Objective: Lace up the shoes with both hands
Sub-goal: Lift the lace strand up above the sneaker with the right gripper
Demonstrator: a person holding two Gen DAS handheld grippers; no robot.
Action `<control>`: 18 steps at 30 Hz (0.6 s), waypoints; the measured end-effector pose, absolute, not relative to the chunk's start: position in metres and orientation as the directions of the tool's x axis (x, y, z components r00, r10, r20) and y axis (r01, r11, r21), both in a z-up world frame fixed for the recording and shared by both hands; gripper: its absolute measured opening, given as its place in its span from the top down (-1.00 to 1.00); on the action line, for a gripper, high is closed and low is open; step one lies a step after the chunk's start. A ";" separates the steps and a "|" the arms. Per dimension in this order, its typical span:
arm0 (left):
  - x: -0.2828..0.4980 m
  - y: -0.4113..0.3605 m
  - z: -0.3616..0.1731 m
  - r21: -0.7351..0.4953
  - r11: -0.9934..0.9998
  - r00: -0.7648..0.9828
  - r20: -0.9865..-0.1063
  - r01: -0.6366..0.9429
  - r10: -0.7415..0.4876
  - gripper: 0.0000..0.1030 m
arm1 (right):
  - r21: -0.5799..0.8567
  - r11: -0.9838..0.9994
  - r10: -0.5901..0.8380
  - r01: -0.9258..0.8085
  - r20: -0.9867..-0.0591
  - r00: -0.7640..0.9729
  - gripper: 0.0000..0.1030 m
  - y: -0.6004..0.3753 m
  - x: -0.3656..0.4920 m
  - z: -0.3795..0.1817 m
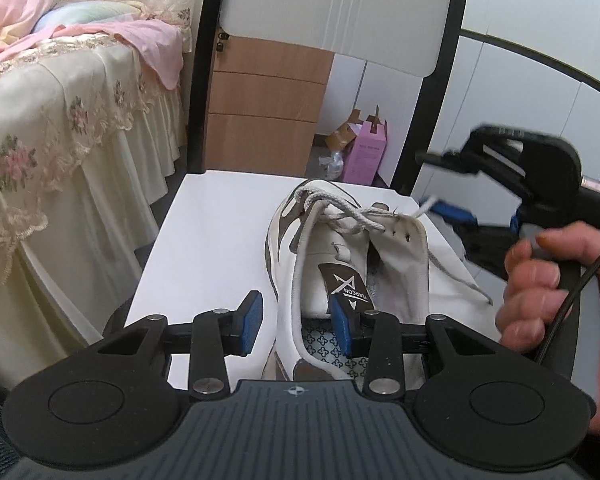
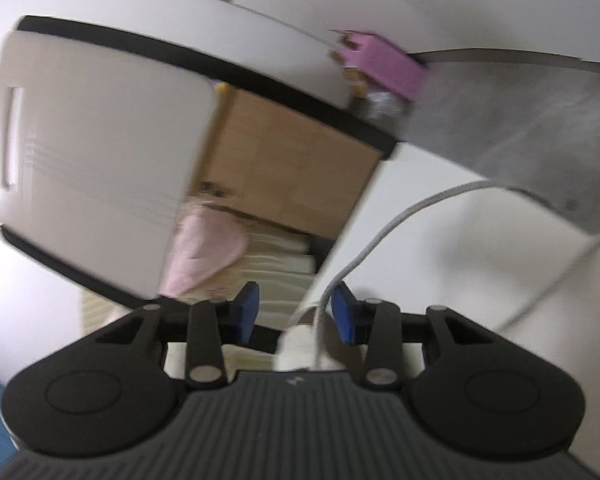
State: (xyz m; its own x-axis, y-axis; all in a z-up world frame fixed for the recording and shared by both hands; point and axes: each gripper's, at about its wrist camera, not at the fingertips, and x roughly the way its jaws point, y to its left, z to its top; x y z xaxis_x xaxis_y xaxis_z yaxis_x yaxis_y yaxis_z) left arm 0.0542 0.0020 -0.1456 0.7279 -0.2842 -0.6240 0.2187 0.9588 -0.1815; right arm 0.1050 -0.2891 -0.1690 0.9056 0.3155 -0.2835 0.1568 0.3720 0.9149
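A white shoe [image 1: 332,264] with brown patches lies on the white seat of a chair [image 1: 204,240], its opening facing the camera and a dark label showing on the tongue. A grey-white lace [image 1: 356,216] crosses the upper eyelets, and one loose end trails over the shoe's right side onto the seat. The left tongs [image 1: 298,326] straddle the near left wall of the shoe: one blue pad sits outside it and the other inside the opening, but whether they press on the wall is unclear. At right, a hand [image 1: 548,288] holds the right tongs [image 1: 440,196], blurred, with a lace end at their blue pad. A bed [image 1: 60,140] with a floral cover stands at left; a pink box [image 1: 370,152] sits on the floor beyond.
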 end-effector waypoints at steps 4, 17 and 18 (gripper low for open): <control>0.053 -0.003 -0.145 -0.178 0.953 0.729 -0.615 0.244 -0.301 0.20 | 0.943 0.328 0.348 0.056 -0.176 0.921 0.61 -0.285 0.107 -0.159; 0.049 -0.006 -0.144 -0.151 0.959 0.742 -0.609 0.240 -0.282 0.19 | 0.870 0.448 0.375 -0.207 0.028 0.927 0.91 -0.275 0.114 -0.047; 0.049 -0.005 -0.144 -0.156 0.958 0.740 -0.610 0.239 -0.284 0.19 | 0.864 0.451 0.376 -0.224 0.044 0.925 0.91 -0.274 0.115 -0.037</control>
